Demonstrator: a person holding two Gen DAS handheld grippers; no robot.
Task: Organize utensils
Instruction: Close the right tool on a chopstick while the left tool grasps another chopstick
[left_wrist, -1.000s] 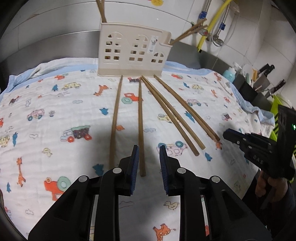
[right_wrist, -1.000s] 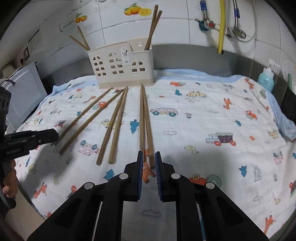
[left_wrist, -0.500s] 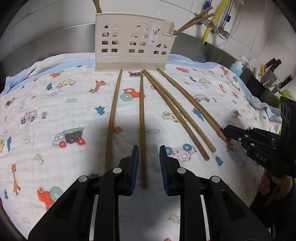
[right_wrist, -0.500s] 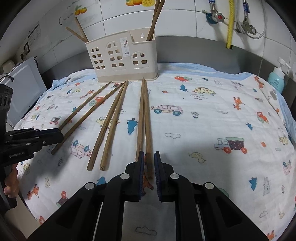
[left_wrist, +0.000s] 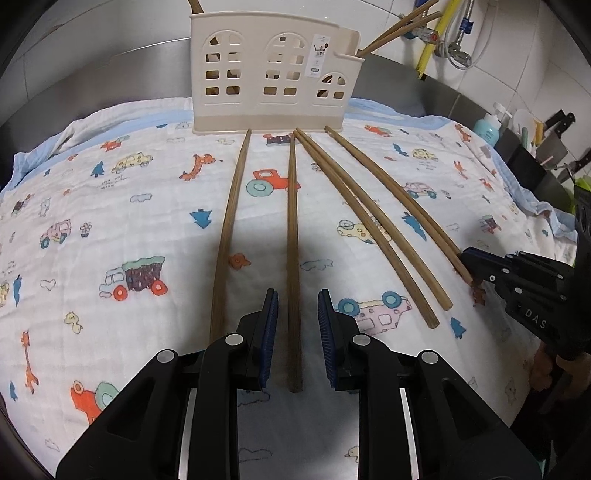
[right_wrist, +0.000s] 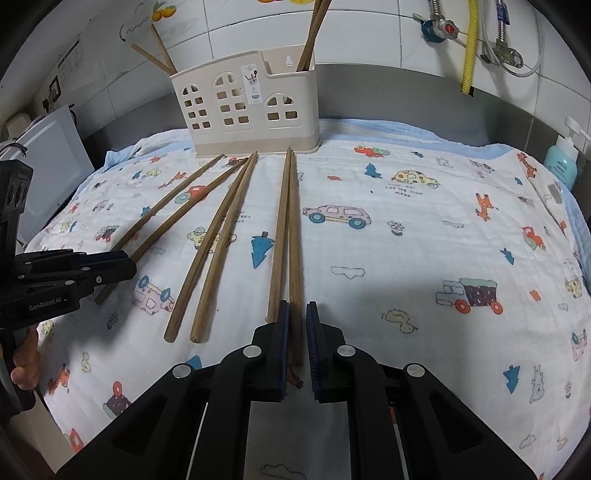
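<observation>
the left gripper (left_wrist: 295, 314) hung low over the white cartoon-print cloth (left_wrist: 110, 221) near its front edge, its blue-padded jaws a little apart with one long brown wooden chopstick (left_wrist: 293, 236) lying between them; a gap showed on either side, so the pads touched nothing. a second chopstick (left_wrist: 229, 229) lay just to the left of that jaw pair. the right gripper (right_wrist: 295, 325) sat further along the front edge, jaws drawn nearly together around the near ends of the rightmost pair of chopsticks (right_wrist: 286, 236); whether the pads actually pressed on the wood could not be told. two more chopsticks (right_wrist: 214, 243) lay on the cloth between the grippers. all pointed toward the cream plastic house-shaped utensil holder (right_wrist: 251, 107) at the cloth's back edge, which already held a few chopsticks upright.
</observation>
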